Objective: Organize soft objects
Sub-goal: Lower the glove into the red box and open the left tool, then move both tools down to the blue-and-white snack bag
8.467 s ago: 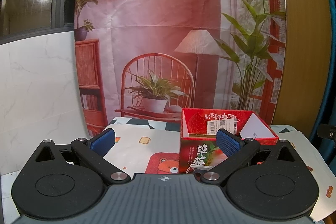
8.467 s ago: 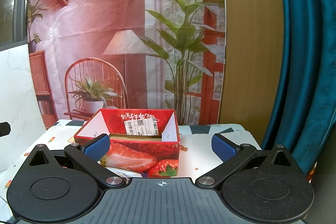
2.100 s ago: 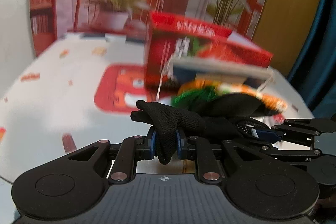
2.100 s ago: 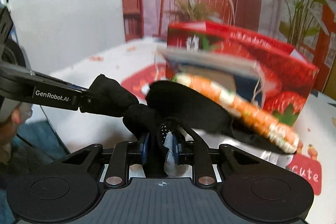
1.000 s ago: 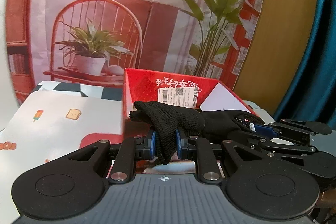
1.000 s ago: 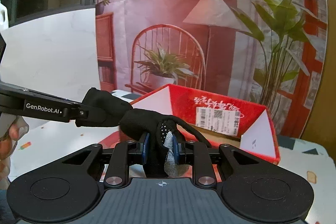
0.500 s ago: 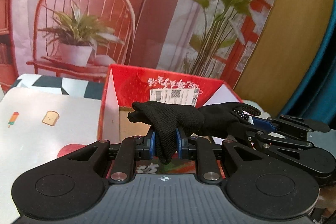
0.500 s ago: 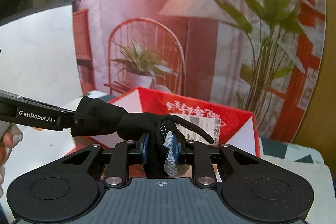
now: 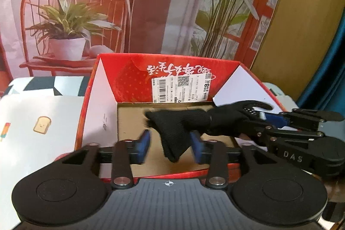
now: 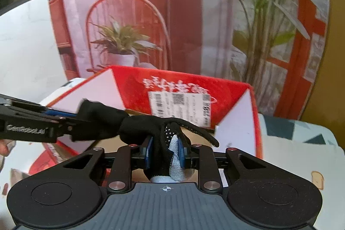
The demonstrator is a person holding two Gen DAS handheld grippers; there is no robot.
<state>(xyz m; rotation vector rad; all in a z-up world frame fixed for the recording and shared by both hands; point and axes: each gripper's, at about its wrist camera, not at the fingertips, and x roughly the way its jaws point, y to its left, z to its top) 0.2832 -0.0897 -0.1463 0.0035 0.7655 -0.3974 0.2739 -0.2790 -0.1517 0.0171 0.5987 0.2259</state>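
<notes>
Glove: the black glove (image 9: pixel 179 128) hangs over the open red box (image 9: pixel 101 87), long axis crosswise, strung from one gripper to the other.
Left gripper (image 9: pixel 170 144): jaws have just been opening – now parted about halfway, cuff end sagging between the blue pads, apparently no longer clamped.
Right gripper (image 10: pixel 165 153): jaws have just eased slightly, yet the pads look pressed on the glove's dotted palm and grey tab.
Coming move: likely the right gripper's release – box floor lies directly beneath.

Left gripper (image 9: pixel 170 144) fingers parted, right gripper (image 10: pixel 165 151) seemingly clamped.
</notes>
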